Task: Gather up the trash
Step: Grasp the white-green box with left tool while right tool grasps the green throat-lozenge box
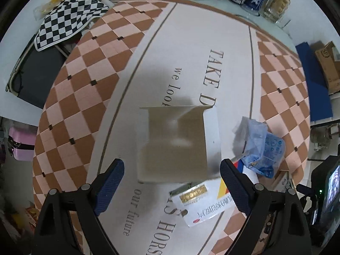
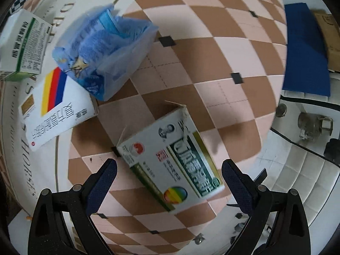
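While both tools hang spread and empty, the trash lies scattered on the checked mat (image 1: pixel 89 78).

The left tool (image 1: pixel 172 182) points down over an open cardboard box (image 1: pixel 176 144), its pads clear of the box walls. The right tool (image 2: pixel 169 182) hovers over a green-and-white carton (image 2: pixel 174 161) lying on its side, pads apart from it. A crumpled blue bag (image 2: pixel 102 51) rests against a white striped box (image 2: pixel 55 108); another green-printed box (image 2: pixel 23 42) sits beyond.
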The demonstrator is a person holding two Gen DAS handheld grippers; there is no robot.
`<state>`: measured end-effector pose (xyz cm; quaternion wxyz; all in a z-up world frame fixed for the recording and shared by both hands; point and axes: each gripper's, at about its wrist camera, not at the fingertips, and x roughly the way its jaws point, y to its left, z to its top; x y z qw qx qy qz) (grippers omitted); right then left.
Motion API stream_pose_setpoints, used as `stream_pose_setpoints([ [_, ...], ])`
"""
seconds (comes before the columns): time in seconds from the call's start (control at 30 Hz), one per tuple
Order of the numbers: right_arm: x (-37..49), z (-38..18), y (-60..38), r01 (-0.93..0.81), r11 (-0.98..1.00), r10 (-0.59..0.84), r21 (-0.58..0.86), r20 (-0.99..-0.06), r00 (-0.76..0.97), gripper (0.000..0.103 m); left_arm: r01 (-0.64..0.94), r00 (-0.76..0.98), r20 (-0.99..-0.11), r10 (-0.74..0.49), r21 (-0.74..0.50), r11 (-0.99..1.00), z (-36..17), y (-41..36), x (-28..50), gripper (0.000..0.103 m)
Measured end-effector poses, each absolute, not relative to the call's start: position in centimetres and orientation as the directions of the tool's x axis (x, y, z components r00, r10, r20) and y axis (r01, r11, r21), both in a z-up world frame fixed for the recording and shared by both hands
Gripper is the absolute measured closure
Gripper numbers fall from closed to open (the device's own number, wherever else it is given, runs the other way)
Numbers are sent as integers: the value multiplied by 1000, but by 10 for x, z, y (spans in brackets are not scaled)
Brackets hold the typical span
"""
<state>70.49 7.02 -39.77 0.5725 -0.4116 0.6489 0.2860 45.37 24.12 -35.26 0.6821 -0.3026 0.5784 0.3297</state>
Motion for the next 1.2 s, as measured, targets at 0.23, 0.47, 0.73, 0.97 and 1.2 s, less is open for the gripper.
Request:
stream_pose_setpoints([
  [0.23, 740, -392, 56, -659, 751, -64, 42, -989, -137, 14, -798, 92, -994, 55, -41, 601, -371, 255, 465, 11],
  [0.47, 753, -386, 50, -640, 761, 4, 106, -987, -158, 5, -802, 104, -994, 29, -67, 593, -383, 262, 468, 15],
  [0.73, 728, -396, 50, -731, 682, -56, 22, -995, -82, 27, -772, 150, -985, 87, -62, 633, -367, 247, 460, 20],
  [0.97, 701, -378, 27, -685, 728, 1, 24, -999, -34, 27, -747, 196, -962, 190, -21, 664, -333, 221, 426, 20],
  [1.2, 621, -321, -7, -628, 777, 149, 52, -984, 102, 27, -722, 269, -929, 254, -20, 692, -292, 186, 356, 20],
])
